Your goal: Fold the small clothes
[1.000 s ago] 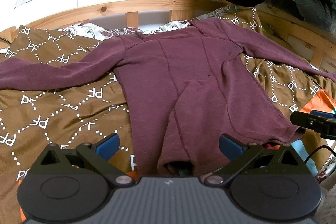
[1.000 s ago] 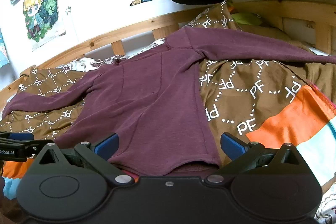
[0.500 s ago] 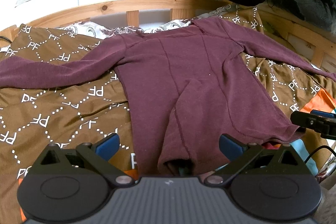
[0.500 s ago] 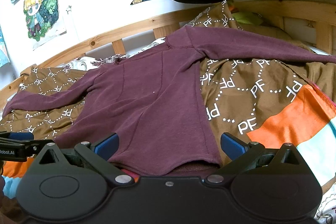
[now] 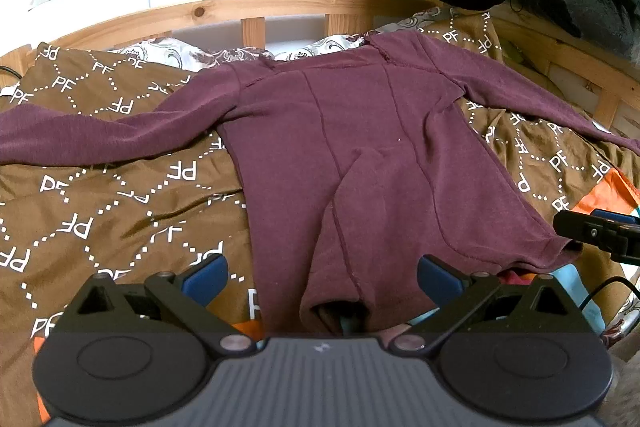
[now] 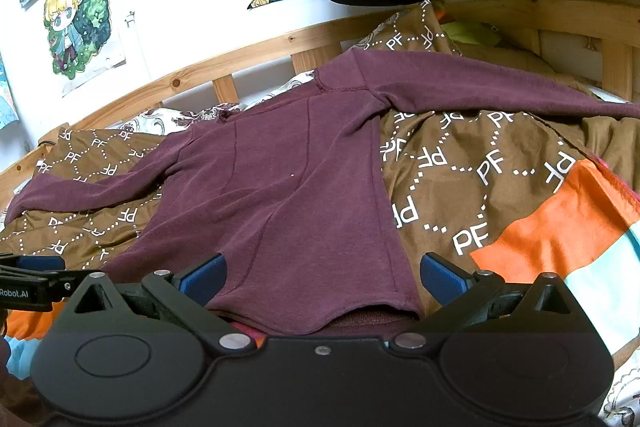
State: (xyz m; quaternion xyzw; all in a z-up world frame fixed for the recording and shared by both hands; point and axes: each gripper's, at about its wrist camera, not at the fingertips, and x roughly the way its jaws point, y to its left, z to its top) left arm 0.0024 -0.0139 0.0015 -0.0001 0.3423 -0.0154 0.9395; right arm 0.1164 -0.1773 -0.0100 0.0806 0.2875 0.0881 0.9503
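Knit fabric, soft and light, is what the maroon long-sleeved top looks to be: it drapes over the bumps of the bed and shows a long ridge running up its middle, so it should bend anywhere and slide a little on the shiny brown bedspread. It lies spread flat on the bed, neckline toward the wooden headboard, both sleeves thrown out to the sides, hem nearest the cameras. Best holds, in my judgement, are the two hem corners or a sleeve cuff, where the doubled edge gives the pads something to pinch.

The left tool stands open and empty just above the hem's left part; the right tool is likewise open and empty over the hem's right corner.

Readable writing: "PF" repeats in white across the bedspread, and "Robot.AI" shows on the side of the left tool as seen from the right wrist view
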